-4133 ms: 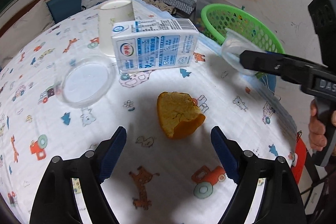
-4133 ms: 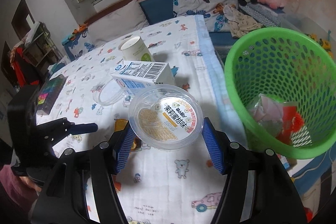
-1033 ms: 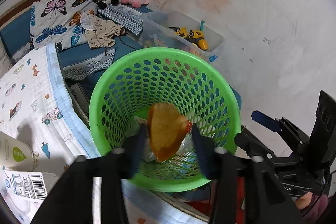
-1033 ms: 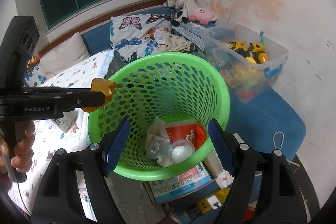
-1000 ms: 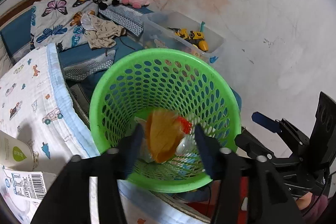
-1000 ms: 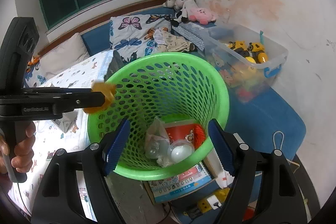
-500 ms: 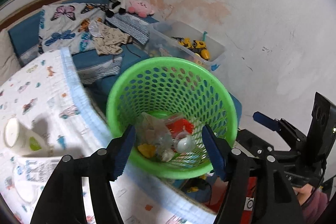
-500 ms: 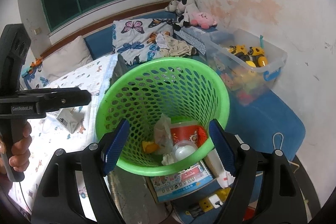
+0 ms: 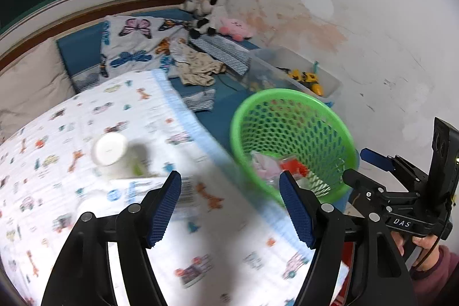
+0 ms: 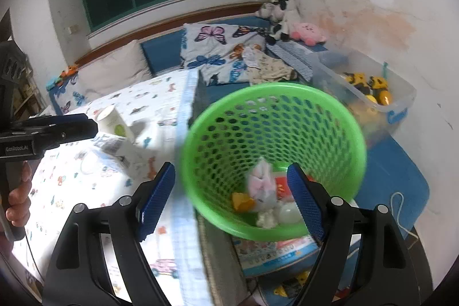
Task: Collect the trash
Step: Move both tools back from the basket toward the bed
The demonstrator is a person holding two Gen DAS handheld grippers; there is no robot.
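Trash is split between two places: some already lies in the green basket (image 10: pixel 272 134), and some waits on the table (image 9: pixel 57 151). The left claw (image 9: pixel 231 208) is spread wide with nothing between its blue pads (image 9: pixel 165 208), and it hangs over the table's patterned cloth near the edge. Just beyond its left finger lies the milk carton (image 9: pixel 149 188), blurred in this view, and just behind that stands the white paper cup (image 9: pixel 110 152). The right claw (image 10: pixel 229 200) is likewise spread and empty, poised above the near rim of the basket, which sits just off the table's edge. In the basket's bottom an orange peel (image 10: pixel 242 201), crumpled white wrapping (image 10: pixel 262 187) and a clear round lid (image 10: pixel 288 212) lie together over something red.

The step in hand looks like the turn from drop-off to the next pickup: both claws are free and the left one points at the remaining items. The next move probably calls for lowering the left claw around the carton, lining the pads up on its long flat faces, since it lies on its side close against the cup.
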